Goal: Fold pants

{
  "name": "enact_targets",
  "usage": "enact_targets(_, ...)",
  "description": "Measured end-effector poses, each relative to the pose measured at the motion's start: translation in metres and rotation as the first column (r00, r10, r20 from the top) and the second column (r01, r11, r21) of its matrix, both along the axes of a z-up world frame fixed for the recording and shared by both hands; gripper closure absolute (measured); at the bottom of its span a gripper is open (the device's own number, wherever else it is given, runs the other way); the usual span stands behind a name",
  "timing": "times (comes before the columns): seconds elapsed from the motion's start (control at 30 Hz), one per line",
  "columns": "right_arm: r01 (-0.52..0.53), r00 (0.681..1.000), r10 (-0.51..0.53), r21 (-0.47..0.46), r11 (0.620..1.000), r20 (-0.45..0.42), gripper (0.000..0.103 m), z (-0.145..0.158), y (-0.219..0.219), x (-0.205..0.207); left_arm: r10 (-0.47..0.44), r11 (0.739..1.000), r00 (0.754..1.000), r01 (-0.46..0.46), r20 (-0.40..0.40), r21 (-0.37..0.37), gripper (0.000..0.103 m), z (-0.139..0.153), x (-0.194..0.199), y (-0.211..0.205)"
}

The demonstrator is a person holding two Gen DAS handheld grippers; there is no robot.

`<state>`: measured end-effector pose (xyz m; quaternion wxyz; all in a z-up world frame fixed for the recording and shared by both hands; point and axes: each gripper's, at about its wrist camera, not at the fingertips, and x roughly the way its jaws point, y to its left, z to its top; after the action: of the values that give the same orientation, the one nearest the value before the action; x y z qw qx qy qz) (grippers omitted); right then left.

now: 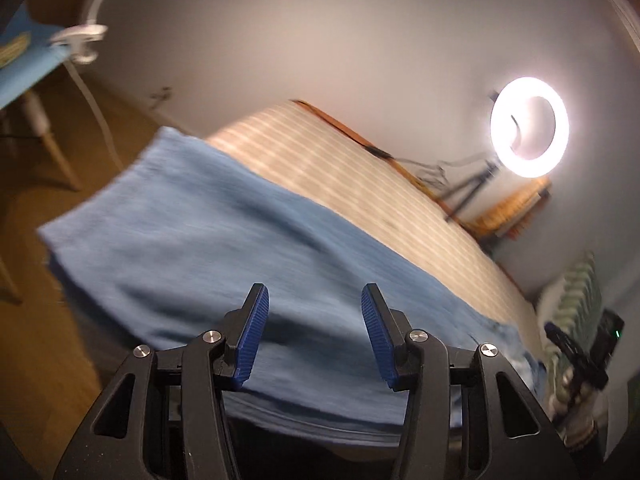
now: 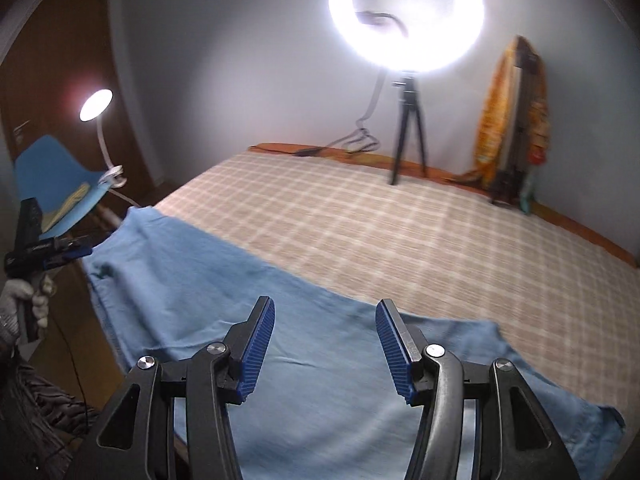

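Pants of soft blue cloth lie spread along the near edge of the bed, one end reaching its near left corner and hanging a little past it. In the left wrist view the left claw hovers above the cloth with its blue pads spread wide and nothing between them. The picture is blurred, so fine creases cannot be read. At the far edge of the bed a ring light glares on its tripod; off the left corner stand a blue chair and a clip lamp. The other claw shows dimly at the right rim.

In the right wrist view the right claw is likewise spread and empty, poised over the pants, which run from the near left corner towards the near right edge. The left claw appears at far left, held in a gloved hand, just beside the cloth's end.

The fabric looks light, limp and unslippery: it should drape and wrinkle rather than hold shape, so I would pinch it at a hem or corner of each end, lifting both together to keep the fold even. Nothing rests on the pants; the checked bedcover beyond is bare up to the tripod, and the hanging orange cloth stands well apart.
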<state>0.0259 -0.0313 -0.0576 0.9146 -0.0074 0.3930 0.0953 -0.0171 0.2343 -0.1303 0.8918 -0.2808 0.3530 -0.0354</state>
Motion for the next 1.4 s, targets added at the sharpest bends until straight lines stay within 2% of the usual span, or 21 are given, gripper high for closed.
enact_targets(0.13,-0.147,0.989,0.147,0.020,0.989,-0.020,0.048,-0.009,0.045,0.002,0.141,0.990,0.990,-0.141,-0.023,-0.015,0.056,-0.013,-0.010,0.048)
enact_targets(0.2,-0.221,0.974,0.222,0.017,0.975,-0.043,0.048,-0.018,0.072,0.002,0.203,0.977,0.978,-0.205,-0.043,-0.058,0.056,-0.023,-0.016,0.073)
enact_targets(0.33,-0.396,0.914,0.394,-0.002,0.918,-0.095,0.048,-0.038,0.130,-0.008,0.280,0.951,0.957,-0.288,-0.079,-0.109,0.056,-0.039,-0.024,0.101)
enact_targets(0.57,-0.572,0.810,0.556,-0.044,0.819,-0.186,0.056,-0.081,0.203,-0.019,0.297,0.938,0.948,-0.313,-0.117,-0.148,0.056,-0.058,-0.019,0.121)
enact_targets(0.7,-0.612,0.780,0.585,-0.074,0.787,-0.224,0.057,-0.102,0.228,-0.020,0.307,0.935,0.944,-0.323,-0.122,-0.145,0.056,-0.061,-0.018,0.125)
enact_targets(0.83,-0.616,0.782,0.576,-0.156,0.772,-0.237,0.070,-0.115,0.246,-0.020,0.313,0.933,0.942,-0.329,-0.121,-0.149,0.056,-0.062,-0.021,0.128)
enact_targets(0.93,-0.613,0.786,0.574,-0.169,0.772,-0.231,0.086,-0.117,0.249,-0.019,0.313,0.933,0.942,-0.329,-0.119,-0.148,0.059,-0.065,-0.020,0.131)
enact_targets(0.97,-0.617,0.783,0.578,-0.173,0.767,-0.230,0.094,-0.118,0.251,-0.019,0.314,0.931,0.941,-0.331,-0.122,-0.152,0.059,-0.067,-0.019,0.132)
enact_targets(1.0,-0.623,0.778,0.585,-0.170,0.763,-0.228,0.097,-0.118,0.252,-0.019,0.316,0.928,0.940,-0.334,-0.128,-0.163,0.060,-0.071,-0.017,0.134)
enact_targets(1.07,-0.624,0.778,0.586,-0.169,0.763,-0.226,0.103,-0.117,0.253,-0.018,0.326,0.924,0.937,-0.344,-0.126,-0.167,0.083,-0.075,-0.016,0.135)
enact_targets(1.13,-0.629,0.774,0.592,-0.162,0.760,-0.223,0.103,-0.114,0.253,-0.018,0.343,0.922,0.932,-0.358,-0.116,-0.148,0.097,-0.075,-0.016,0.137)
enact_targets(1.2,-0.630,0.772,0.597,-0.139,0.764,-0.220,0.103,-0.109,0.252,-0.017,0.351,0.919,0.930,-0.364,-0.106,-0.149,0.097,-0.071,-0.019,0.139)
enact_targets(1.3,-0.622,0.764,0.613,0.023,0.782,-0.199,0.103,-0.089,0.238,-0.011,0.354,0.927,0.931,-0.362,-0.091,-0.094,0.096,-0.064,-0.020,0.139)
enact_targets(1.33,-0.624,0.762,0.618,0.035,0.781,-0.192,0.103,-0.085,0.236,-0.009,0.351,0.929,0.931,-0.359,-0.098,-0.090,0.096,-0.065,-0.020,0.138)
enact_targets(1.4,-0.652,0.739,0.636,0.001,0.758,-0.223,0.103,-0.091,0.239,-0.012,0.361,0.922,0.926,-0.372,-0.115,-0.107,0.096,-0.069,-0.021,0.138)
